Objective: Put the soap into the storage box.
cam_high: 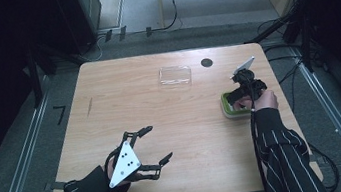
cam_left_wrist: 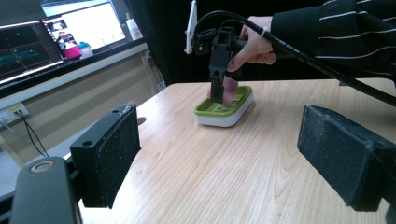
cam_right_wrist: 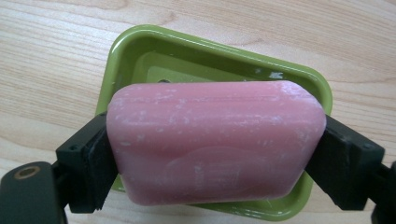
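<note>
Pink soap bar, a rounded oblong with a chalky, scuffed surface, sits clamped end to end in the right gripper: one black padded jaw presses each short end, so the bar's long axis runs straight across from jaw to jaw. Directly beneath it lies the green-lined soap dish with a white base, which stands on the pale wooden table near its right edge. In the left gripper view the bar hangs low over the dish, at or just above the tray (whether it touches the green insert I cannot tell). The bar's length looks roughly lined up with the dish's longer side, which is what matters for setting it down or lifting it clear without catching the rim.

Left gripper rests near the front of the table, well apart from the dish, its jaws spread wide with nothing between them. A clear flat plastic lid lies toward the far side of the table, closer to the right hand than to the left.
</note>
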Action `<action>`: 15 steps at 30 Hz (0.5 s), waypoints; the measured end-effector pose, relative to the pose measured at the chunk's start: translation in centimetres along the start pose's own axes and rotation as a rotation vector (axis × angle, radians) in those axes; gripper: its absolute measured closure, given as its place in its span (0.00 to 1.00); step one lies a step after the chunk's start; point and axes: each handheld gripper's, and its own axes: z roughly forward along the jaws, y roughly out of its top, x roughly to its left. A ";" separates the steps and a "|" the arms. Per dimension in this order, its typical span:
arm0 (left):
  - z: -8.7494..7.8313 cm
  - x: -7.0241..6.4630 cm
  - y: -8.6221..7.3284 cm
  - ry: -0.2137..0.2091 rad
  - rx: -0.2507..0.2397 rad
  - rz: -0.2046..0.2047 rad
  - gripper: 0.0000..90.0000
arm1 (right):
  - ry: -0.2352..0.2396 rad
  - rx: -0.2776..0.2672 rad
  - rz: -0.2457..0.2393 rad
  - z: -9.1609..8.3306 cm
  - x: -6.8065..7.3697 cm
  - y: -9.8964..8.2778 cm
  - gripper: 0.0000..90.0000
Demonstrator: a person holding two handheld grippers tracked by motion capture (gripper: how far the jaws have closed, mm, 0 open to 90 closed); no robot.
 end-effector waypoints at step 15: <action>0.0 0.0 0.0 0.001 -0.001 0.000 0.15 | -0.009 0.025 0.051 1.3 -0.3 0.1 0.15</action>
